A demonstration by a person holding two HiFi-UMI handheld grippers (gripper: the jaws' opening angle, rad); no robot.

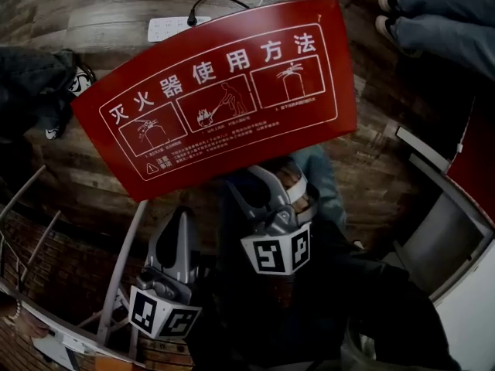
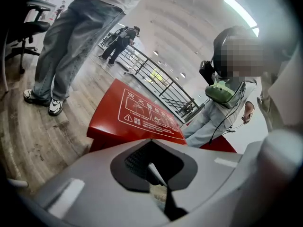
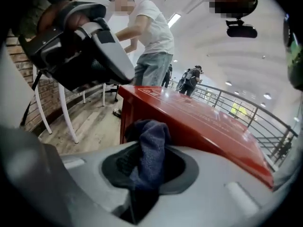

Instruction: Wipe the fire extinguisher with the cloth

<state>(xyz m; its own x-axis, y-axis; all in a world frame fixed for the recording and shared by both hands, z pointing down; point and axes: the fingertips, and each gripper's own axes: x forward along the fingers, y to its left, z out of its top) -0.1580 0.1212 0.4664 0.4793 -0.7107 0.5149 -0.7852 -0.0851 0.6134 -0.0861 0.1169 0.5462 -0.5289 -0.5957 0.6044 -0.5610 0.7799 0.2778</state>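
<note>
Dim head view, bright gripper views
Head view underexposed, corners black; ceiling strip lights [image 2: 239, 9] brighten both gripper views, which bend at the edges; sheen on the red cabinet top [image 3: 203, 119].

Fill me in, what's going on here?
A person holds tongs in each hand. The right tongs grip a blue cloth by the near edge of the red fire extinguisher box; contact isn't clear. The left tongs are closed on nothing.
</note>
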